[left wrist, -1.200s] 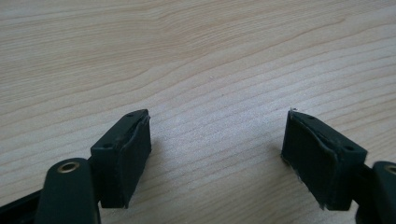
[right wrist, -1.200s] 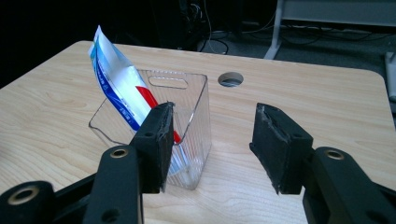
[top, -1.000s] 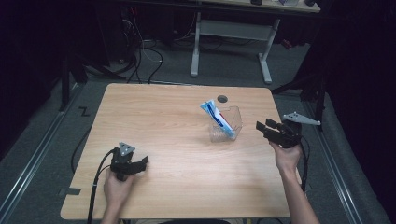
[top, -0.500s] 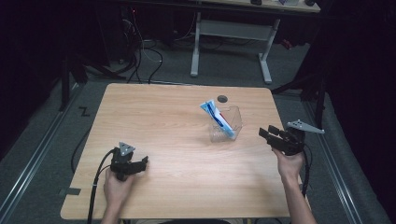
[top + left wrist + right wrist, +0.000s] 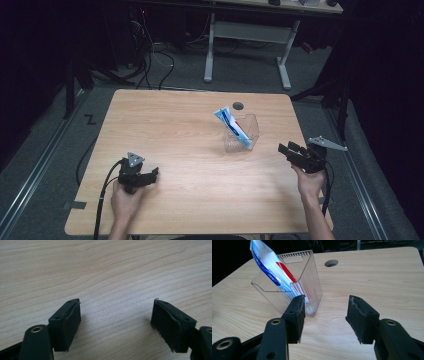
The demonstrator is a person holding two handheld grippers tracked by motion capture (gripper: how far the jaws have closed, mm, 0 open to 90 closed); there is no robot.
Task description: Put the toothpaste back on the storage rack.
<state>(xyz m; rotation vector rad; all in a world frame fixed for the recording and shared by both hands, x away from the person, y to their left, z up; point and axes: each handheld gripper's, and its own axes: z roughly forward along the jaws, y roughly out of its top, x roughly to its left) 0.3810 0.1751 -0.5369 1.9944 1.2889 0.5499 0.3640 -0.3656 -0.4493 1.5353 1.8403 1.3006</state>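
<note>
A clear plastic bin [image 5: 244, 134] [image 5: 309, 285] stands right of the table's middle, and a white, blue and red tube [image 5: 232, 126] [image 5: 270, 270] leans inside it, sticking out at the top. My right gripper [image 5: 292, 151] [image 5: 325, 315] hovers open and empty near the right edge, a short way from the bin, jaws pointed toward it. My left gripper [image 5: 149, 176] [image 5: 116, 322] rests low at the front left, open over bare wood with nothing between its jaws.
The wooden table [image 5: 170, 130] has a round cable hole [image 5: 238, 105] [image 5: 331, 263] just behind the bin. A white-legged desk [image 5: 250, 35] and cables stand on the dark floor beyond the far edge.
My right gripper has moved back toward the person and lower, away from the bin. The left gripper has stayed put.
</note>
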